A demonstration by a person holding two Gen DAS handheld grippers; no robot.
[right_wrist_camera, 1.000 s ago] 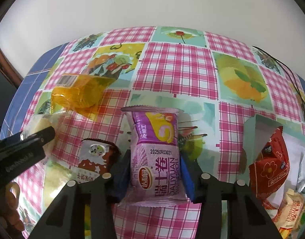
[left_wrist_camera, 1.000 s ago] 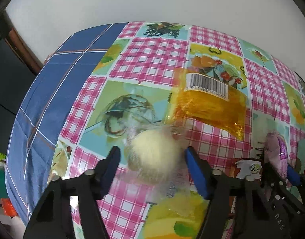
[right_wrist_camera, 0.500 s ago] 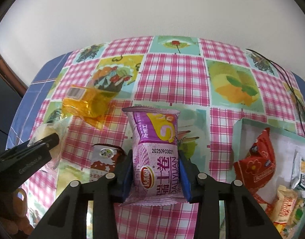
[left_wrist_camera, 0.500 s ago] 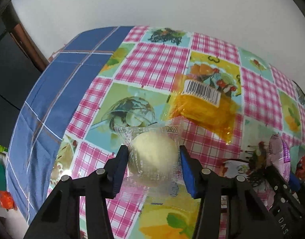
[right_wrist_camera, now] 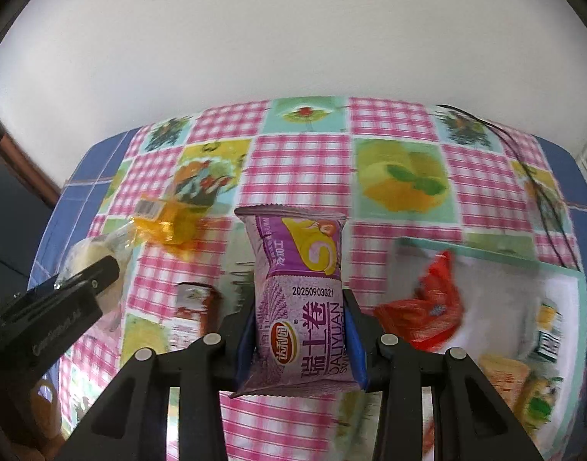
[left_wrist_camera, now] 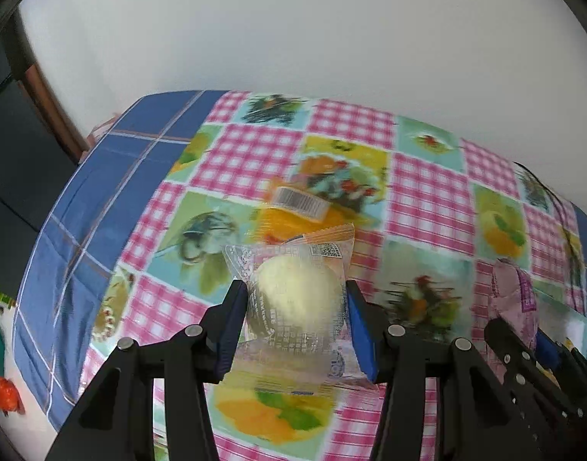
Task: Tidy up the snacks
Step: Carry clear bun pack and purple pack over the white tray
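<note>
My left gripper (left_wrist_camera: 296, 309) is shut on a clear packet holding a pale round bun (left_wrist_camera: 297, 292), lifted off the checked tablecloth (left_wrist_camera: 251, 153). My right gripper (right_wrist_camera: 299, 330) is shut on a purple Swiss-roll packet (right_wrist_camera: 297, 288), also held above the cloth. An orange transparent packet (left_wrist_camera: 293, 211) with a barcode label lies on the table behind the bun, and it shows in the right wrist view as the orange packet (right_wrist_camera: 166, 223). A brown-and-white snack packet (right_wrist_camera: 195, 303) lies left of the purple one. The left gripper (right_wrist_camera: 63, 303) shows at that view's left edge.
A white tray with a teal rim (right_wrist_camera: 485, 251) sits at the right and holds a red packet (right_wrist_camera: 431, 307) and several other snacks. A black cable (right_wrist_camera: 539, 176) runs along the table's far right. A white wall stands behind the table.
The left gripper's jaws closed on the bun packet. Both grippers rose with their packets, so the table looks farther away and more of the tray shows.
</note>
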